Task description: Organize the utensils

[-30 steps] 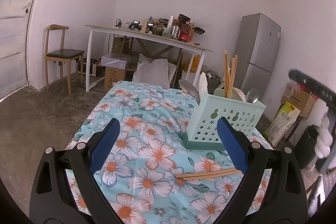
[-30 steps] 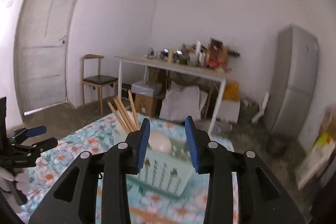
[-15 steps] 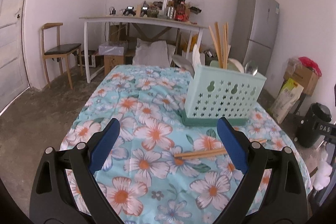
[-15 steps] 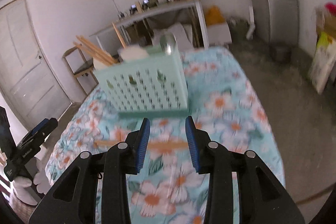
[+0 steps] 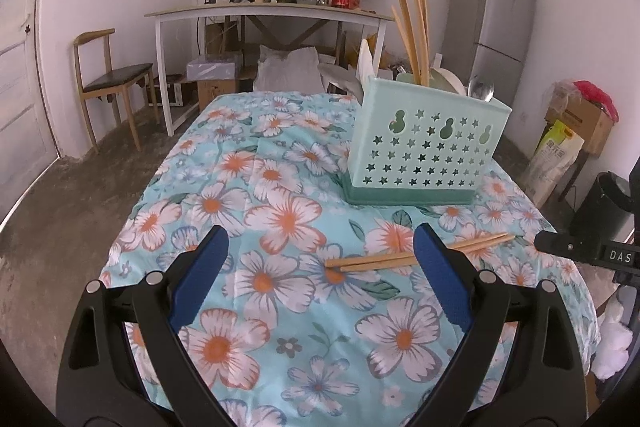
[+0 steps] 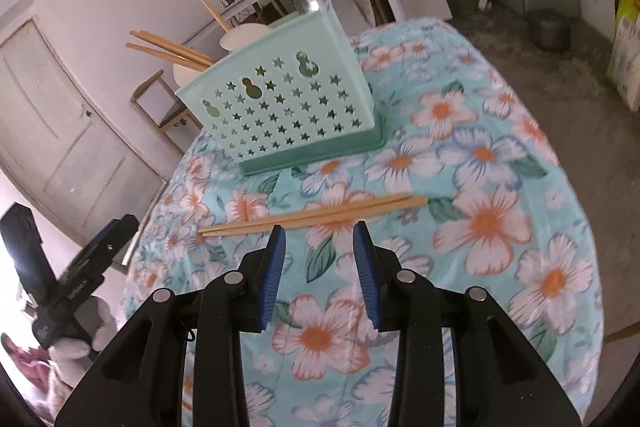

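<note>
A pair of wooden chopsticks (image 5: 384, 259) (image 6: 320, 215) lies flat on the floral tablecloth in front of a mint utensil basket (image 5: 424, 151) (image 6: 288, 115). The basket holds upright chopsticks (image 5: 412, 35), a metal spoon (image 5: 482, 91) and white pieces. My left gripper (image 5: 320, 251) is open wide and empty, low over the cloth with the chopsticks by its right finger. My right gripper (image 6: 320, 243) is open and empty, just short of the lying chopsticks, jaws on either side of their middle.
The table (image 5: 248, 187) has a flowered blue cloth and drops off at each side. Behind stand a white cluttered desk (image 5: 272, 11), a wooden chair (image 5: 108, 79), a grey fridge (image 5: 496, 31) and boxes (image 5: 580, 123) on the floor.
Both grippers have tilted down and come lower toward the table. The right gripper has moved over the lying chopsticks. Both have stayed open.
</note>
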